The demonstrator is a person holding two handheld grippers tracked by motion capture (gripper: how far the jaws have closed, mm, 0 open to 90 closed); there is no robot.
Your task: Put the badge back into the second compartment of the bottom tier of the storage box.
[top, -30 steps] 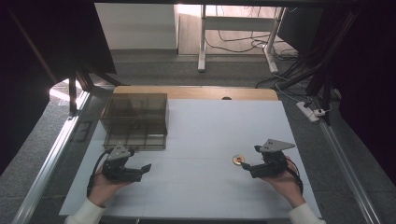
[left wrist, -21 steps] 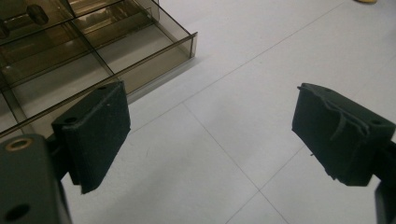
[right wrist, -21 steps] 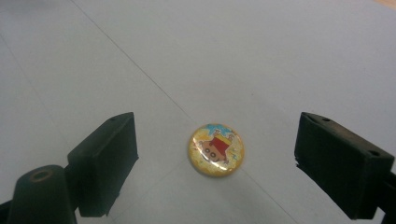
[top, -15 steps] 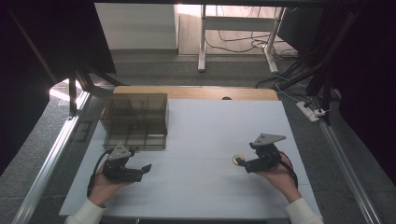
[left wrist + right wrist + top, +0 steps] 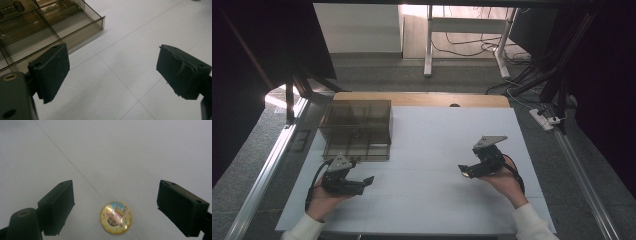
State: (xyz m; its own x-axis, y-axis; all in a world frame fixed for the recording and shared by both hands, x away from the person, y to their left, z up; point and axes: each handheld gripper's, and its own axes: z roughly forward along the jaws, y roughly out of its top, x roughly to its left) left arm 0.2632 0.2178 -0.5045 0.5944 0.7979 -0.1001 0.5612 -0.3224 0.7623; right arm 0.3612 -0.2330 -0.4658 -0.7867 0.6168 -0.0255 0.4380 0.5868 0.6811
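A small round yellow badge with a cartoon picture lies flat on the white table; in the high view the badge sits at the tips of my right gripper. My right gripper is open and the badge lies between its jaws, touching neither pad. My left gripper rests at the front left, just in front of a smoky transparent compartment box. Open too is my left gripper, with bare table between its jaws and the box at its upper left.
The white table has a wooden strip along its far edge. Metal rails run along both sides. Cables and a power strip lie on the floor at the right. A desk frame stands beyond the table.
My right hand has slid left and slightly forward, bringing its jaws around the badge. The left hand has stayed where it was.
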